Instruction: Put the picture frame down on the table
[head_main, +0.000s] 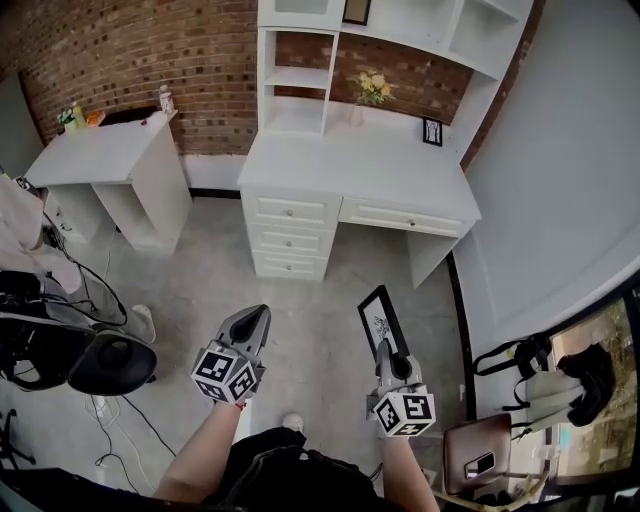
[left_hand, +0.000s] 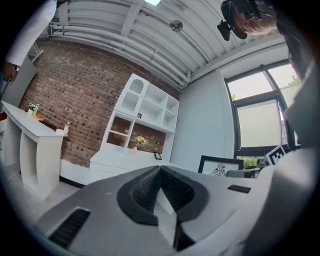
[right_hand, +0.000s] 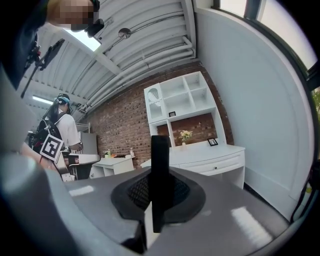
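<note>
A black picture frame (head_main: 381, 318) with a white print stands on edge between the jaws of my right gripper (head_main: 385, 350), which is shut on its lower edge. In the right gripper view the frame (right_hand: 159, 165) shows edge-on as a dark upright bar between the pads. My left gripper (head_main: 262, 313) is held level beside it, shut with nothing in it; its tips (left_hand: 160, 169) meet. The frame (left_hand: 220, 165) also appears to the right in the left gripper view. The white desk (head_main: 350, 170) stands ahead against the brick wall, across open floor.
On the desk are a small framed picture (head_main: 432, 131) and a vase of flowers (head_main: 373, 90), with shelves above. A second white table (head_main: 100, 160) is at the left, an office chair (head_main: 110, 360) at the near left, a stool (head_main: 478, 455) at the right. A person (right_hand: 57, 130) stands behind.
</note>
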